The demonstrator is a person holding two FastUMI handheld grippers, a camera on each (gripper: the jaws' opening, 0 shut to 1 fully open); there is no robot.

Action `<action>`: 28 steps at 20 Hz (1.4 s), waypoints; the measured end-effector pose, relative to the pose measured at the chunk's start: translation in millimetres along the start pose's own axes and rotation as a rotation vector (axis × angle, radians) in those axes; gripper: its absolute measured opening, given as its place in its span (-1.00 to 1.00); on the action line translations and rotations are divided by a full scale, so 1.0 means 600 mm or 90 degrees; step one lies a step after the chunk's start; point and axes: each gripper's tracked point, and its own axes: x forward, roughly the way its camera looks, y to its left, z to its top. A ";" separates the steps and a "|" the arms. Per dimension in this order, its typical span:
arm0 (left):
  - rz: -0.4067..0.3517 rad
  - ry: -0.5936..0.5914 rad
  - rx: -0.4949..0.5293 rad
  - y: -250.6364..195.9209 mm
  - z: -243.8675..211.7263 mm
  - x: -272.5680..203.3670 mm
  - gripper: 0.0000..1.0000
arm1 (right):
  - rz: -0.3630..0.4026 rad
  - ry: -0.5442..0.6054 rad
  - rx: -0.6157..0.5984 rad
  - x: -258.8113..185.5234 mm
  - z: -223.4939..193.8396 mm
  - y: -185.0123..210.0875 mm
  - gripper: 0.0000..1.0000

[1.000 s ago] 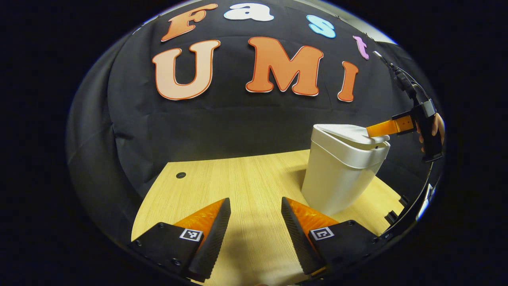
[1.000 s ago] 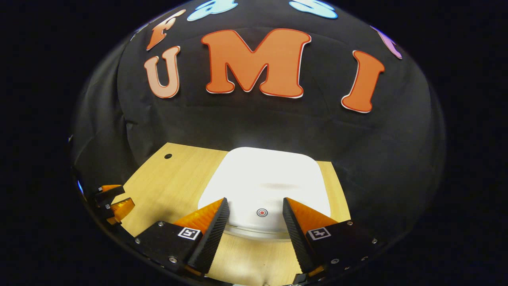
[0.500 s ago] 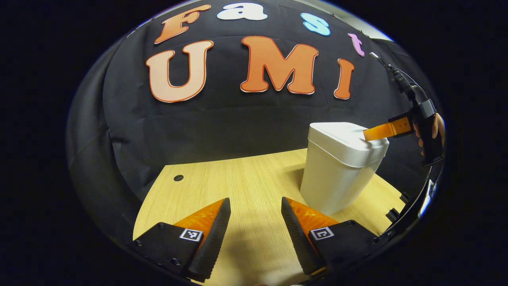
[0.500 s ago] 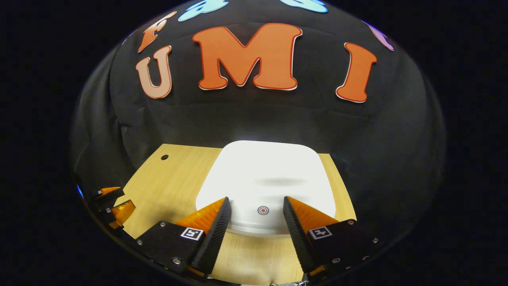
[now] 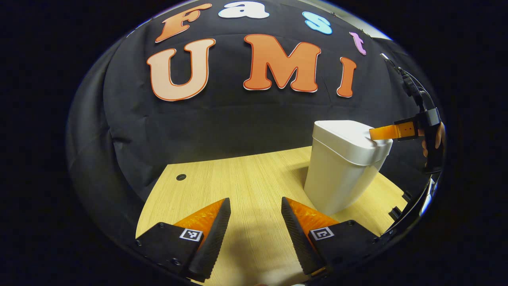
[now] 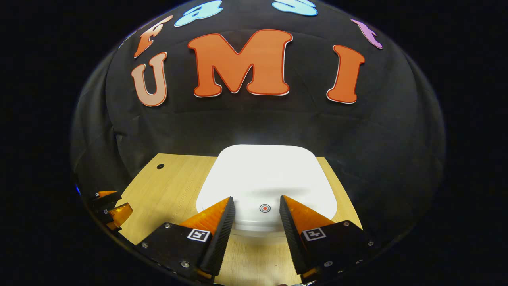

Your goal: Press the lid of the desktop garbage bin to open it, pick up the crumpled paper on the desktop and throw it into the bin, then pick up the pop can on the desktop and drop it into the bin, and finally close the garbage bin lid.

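The white desktop bin (image 5: 340,174) stands at the right of the wooden desk, its lid (image 5: 349,134) lying flat and shut. My right gripper (image 5: 377,133), held by a hand, hovers at the lid's near-right edge. From the right gripper view I look down on the lid (image 6: 266,171); my right gripper (image 6: 256,198) is open, its fingers flanking a small red ring mark (image 6: 264,207) near the lid's front rim. My left gripper (image 5: 254,200) is open over bare desk, left of the bin, holding nothing. It also appears low at the left as the left gripper (image 6: 111,204).
The desk (image 5: 238,178) is light wood with a small round hole (image 5: 181,176) near its back left corner. Black cloth hangs close behind the desk and bin. The desk's right edge (image 5: 397,212) lies just past the bin.
The bin lid, slightly ajar a second ago under the right gripper's finger, now lies flat and shut. The right gripper's fingers have drawn a little closer together. The left gripper has hardly moved.
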 end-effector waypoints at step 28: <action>0.121 -0.290 0.042 0.127 0.266 -0.118 0.58 | 0.052 -0.334 -0.058 -0.074 0.101 0.156 0.53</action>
